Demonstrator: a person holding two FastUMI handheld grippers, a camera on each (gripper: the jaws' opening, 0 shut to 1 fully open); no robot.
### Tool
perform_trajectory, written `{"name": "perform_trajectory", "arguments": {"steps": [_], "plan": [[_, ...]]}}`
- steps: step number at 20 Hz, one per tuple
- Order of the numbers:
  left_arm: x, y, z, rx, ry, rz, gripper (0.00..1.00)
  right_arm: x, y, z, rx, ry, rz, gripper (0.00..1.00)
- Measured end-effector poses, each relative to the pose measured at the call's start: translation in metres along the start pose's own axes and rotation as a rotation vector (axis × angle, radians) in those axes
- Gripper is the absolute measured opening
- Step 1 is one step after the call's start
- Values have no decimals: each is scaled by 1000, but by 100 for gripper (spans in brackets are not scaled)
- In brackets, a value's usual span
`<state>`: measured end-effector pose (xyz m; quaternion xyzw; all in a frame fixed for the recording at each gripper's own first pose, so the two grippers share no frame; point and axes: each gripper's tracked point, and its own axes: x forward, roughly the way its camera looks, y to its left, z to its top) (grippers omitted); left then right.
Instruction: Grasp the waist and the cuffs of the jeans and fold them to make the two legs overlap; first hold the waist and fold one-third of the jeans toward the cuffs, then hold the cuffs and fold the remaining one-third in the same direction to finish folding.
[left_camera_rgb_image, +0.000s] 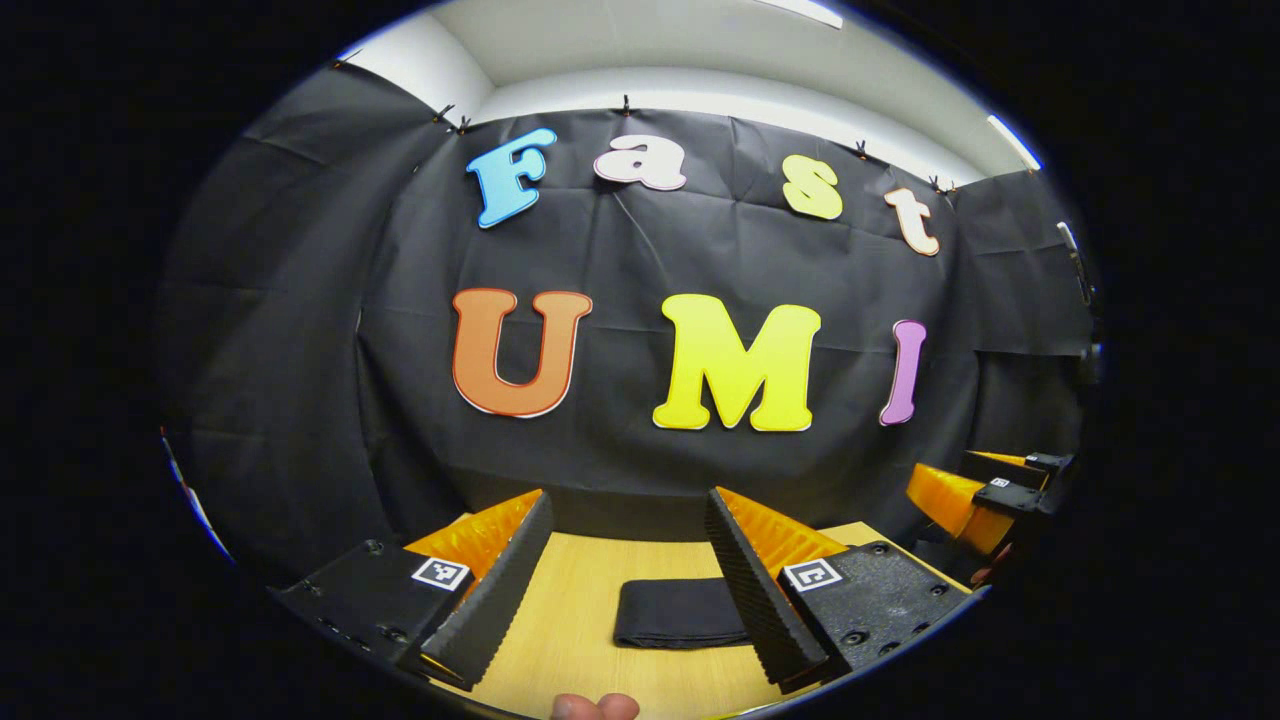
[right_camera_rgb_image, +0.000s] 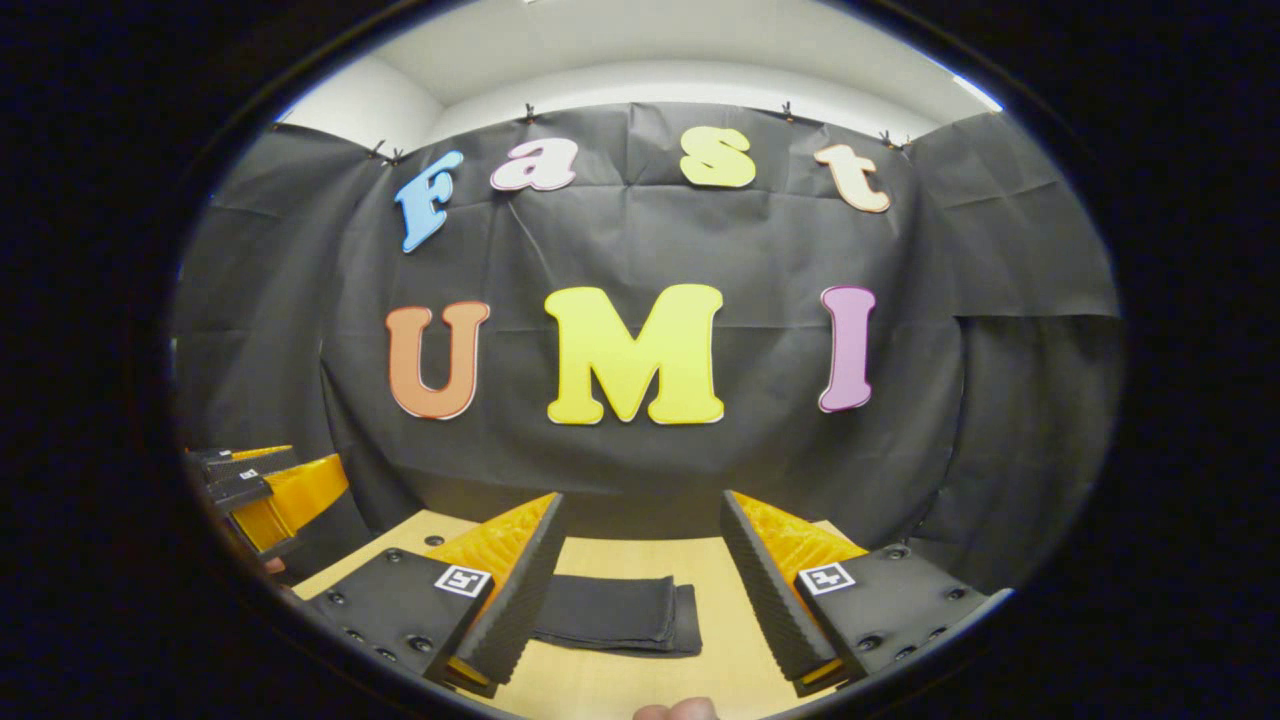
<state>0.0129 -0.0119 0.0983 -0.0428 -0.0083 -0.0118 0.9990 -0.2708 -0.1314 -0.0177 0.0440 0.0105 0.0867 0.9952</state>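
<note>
**Both claws raised, jeans lying folded below**

My left claw (left_camera_rgb_image: 625, 580) is spread wide and holds nothing; my right claw (right_camera_rgb_image: 640, 580) is the same, fingers well apart and empty. Both are lifted off the counter (left_camera_rgb_image: 560, 640) and look toward the booth wall, with the jeans (left_camera_rgb_image: 680, 612) showing low between my fingers. From my right claw the jeans (right_camera_rgb_image: 620, 612) lie just inside my left finger, as a compact dark bundle with stacked edges on its right side. My other claw (left_camera_rgb_image: 985, 495) hangs beyond the jeans' right side.

I judge the folding about finished: the bundle looks short and layered. To do this well, I would check that the layers sit square, press nothing askew, and only come down again if an edge sticks out.
</note>
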Motion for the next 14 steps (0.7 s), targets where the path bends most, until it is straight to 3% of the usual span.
{"name": "perform_trajectory", "arguments": {"steps": [4,6,14], "plan": [[-3,-7,-16,8,8,-27,98,-16,8,-18,-49,4,-3,95],[-5,-9,-17,4,16,-38,98,-20,9,-23,-39,15,-7,92],[-6,-9,-19,-13,22,-67,98,-22,13,-27,-37,23,-8,95]]}}
